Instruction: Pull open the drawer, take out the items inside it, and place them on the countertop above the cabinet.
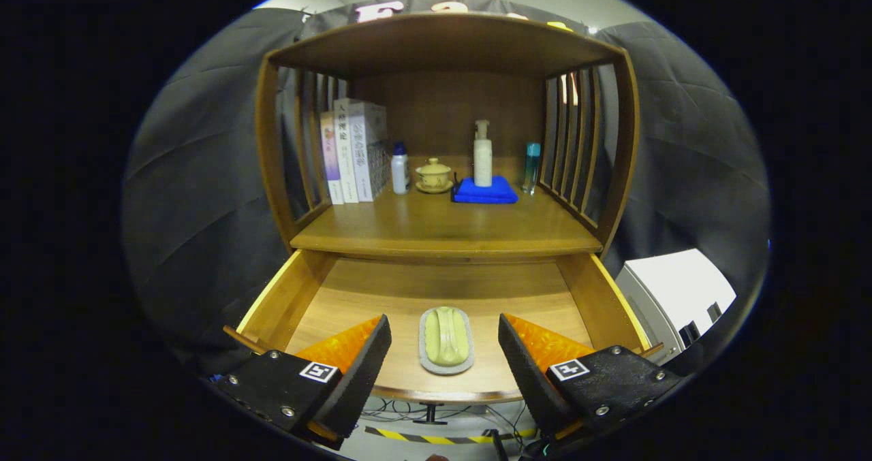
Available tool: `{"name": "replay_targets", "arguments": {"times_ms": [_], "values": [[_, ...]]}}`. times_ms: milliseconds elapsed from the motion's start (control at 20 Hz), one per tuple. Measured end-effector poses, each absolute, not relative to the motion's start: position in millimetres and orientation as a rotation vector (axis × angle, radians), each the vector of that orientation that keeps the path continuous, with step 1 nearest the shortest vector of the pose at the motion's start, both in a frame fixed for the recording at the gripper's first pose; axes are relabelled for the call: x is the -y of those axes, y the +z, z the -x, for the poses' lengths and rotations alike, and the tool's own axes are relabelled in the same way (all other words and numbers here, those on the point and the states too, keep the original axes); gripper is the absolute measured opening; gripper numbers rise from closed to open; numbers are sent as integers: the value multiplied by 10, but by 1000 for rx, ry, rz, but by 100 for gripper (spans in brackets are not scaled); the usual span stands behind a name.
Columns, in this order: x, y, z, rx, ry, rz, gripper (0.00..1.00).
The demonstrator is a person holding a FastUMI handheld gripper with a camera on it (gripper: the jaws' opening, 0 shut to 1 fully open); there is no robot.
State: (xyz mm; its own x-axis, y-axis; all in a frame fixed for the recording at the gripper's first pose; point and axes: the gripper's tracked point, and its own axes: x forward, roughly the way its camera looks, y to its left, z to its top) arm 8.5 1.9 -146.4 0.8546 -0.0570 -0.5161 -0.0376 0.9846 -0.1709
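Observation:
The wooden drawer (pixel 279 297) stands pulled out below the countertop (pixel 443 233) of the cabinet. On its floor lies a green soap bar on a grey oval dish (pixel 446 340), lengthwise toward me. My gripper (pixel 444 342) is open, its two fingers wide apart on either side of the dish and above the drawer, touching nothing. The dish sits right between the fingertips (pixel 378 335).
At the back of the countertop stand several books (pixel 354 151), a small white bottle (pixel 400 169), a yellow lidded cup on a saucer (pixel 434 175), a pump bottle (pixel 482 154) on a folded blue cloth (pixel 485 191), and a teal bottle (pixel 531 167). Slatted side walls flank it. A white box (pixel 674 297) stands to the right.

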Motion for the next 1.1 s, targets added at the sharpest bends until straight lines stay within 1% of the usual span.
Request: {"name": "replay_targets", "arguments": {"times_ms": [300,500,700,850,950,1000,1050,1100], "values": [[-15,-1881,-526,-742,-68,137,97],[-44,-2222,-713,-847,-65,124,96],[103,-2519,-776,-926,-104,151,96],[108,-2737,-724,-986,-102,157,94],[132,-2834,-714,-1006,-100,183,89],[130,-2874,-714,-1014,-96,193,81],[139,-2909,-711,-1021,-93,196,77],[146,-2934,-715,-1027,-93,203,67]]}}
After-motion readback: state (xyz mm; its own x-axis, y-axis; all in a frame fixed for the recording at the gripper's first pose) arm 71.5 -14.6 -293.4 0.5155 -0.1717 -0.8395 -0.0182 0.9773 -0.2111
